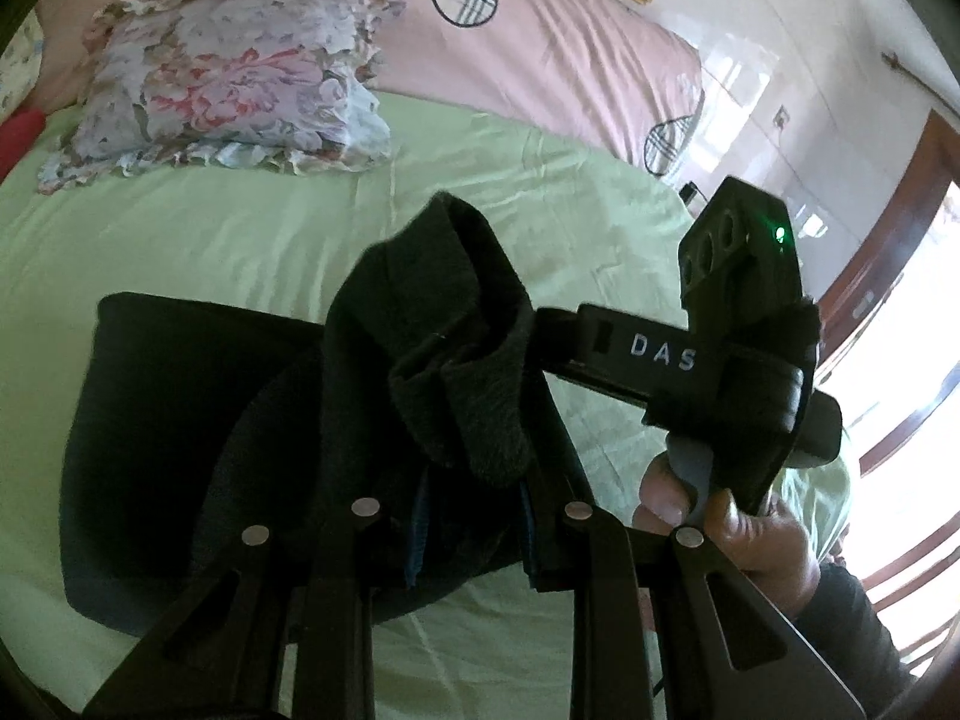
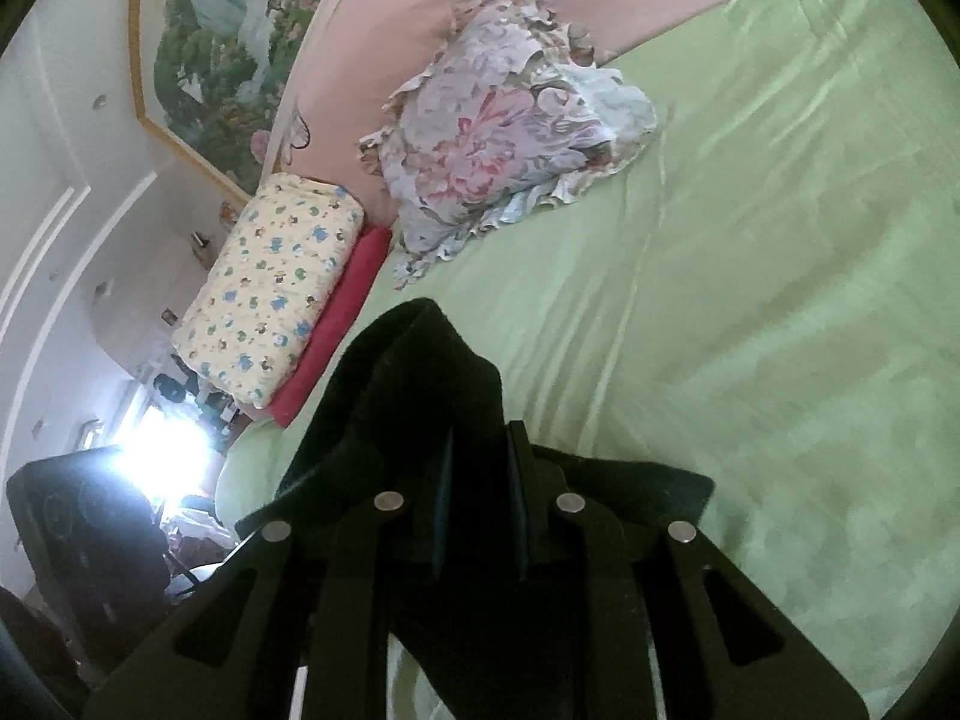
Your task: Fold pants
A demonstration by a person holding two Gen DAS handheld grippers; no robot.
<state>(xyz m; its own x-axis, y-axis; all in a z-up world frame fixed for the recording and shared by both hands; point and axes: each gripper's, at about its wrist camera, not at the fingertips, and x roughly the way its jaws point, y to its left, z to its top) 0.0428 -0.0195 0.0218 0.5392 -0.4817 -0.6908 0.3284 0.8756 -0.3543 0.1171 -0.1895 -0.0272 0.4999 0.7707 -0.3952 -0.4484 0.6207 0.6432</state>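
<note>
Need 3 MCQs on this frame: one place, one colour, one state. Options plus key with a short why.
1. Where does the floral pillow lie?
A. on the green sheet by the pink bedding
B. on the floor
C. on a chair

2. What colour are the pants?
A. white
B. black
C. red

3. What is the left gripper doing?
A. hanging open above the sheet
B. clamping the pants
C. holding the pillow

Key:
1 A, it rests on the green sheet at the pink bedding's edge.
2 B, the fabric is dark black in both views.
3 B, the cloth is pinched between its fingers, raised off the bed.
</note>
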